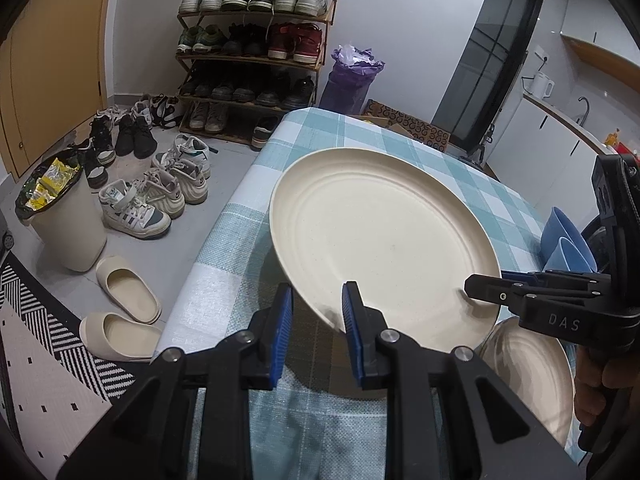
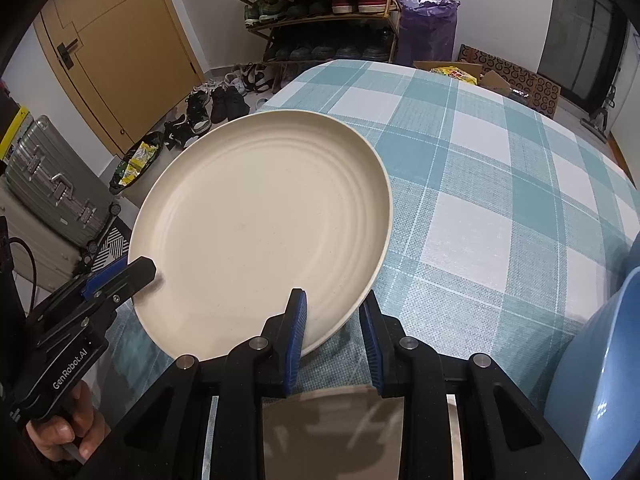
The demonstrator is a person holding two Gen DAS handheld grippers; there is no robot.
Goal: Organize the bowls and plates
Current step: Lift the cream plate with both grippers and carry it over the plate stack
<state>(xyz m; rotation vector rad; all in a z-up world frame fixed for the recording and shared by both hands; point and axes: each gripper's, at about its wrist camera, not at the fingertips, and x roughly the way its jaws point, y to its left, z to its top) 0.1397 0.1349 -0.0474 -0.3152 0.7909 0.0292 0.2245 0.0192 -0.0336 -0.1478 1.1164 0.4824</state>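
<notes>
Carrying cream plate (image 1: pixel 376 236) | left gripper (image 1: pixel 316 308) and right gripper (image 2: pixel 334 320) both clamped on rim | second plate (image 1: pixel 532 372) waiting below, blue bowls (image 1: pixel 566 240) untouched

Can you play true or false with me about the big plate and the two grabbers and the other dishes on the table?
1. Both grabbers hold the cream plate by its rim. True: the left gripper and the right gripper each pinch its edge.
2. The plate lies flat on the checked tablecloth. False: it is lifted and tilted above it.
3. Blue bowls stand on the table. True.
4. The held plate has food on it. False: it is bare.
5. A second cream plate lies below the held one. True.
</notes>
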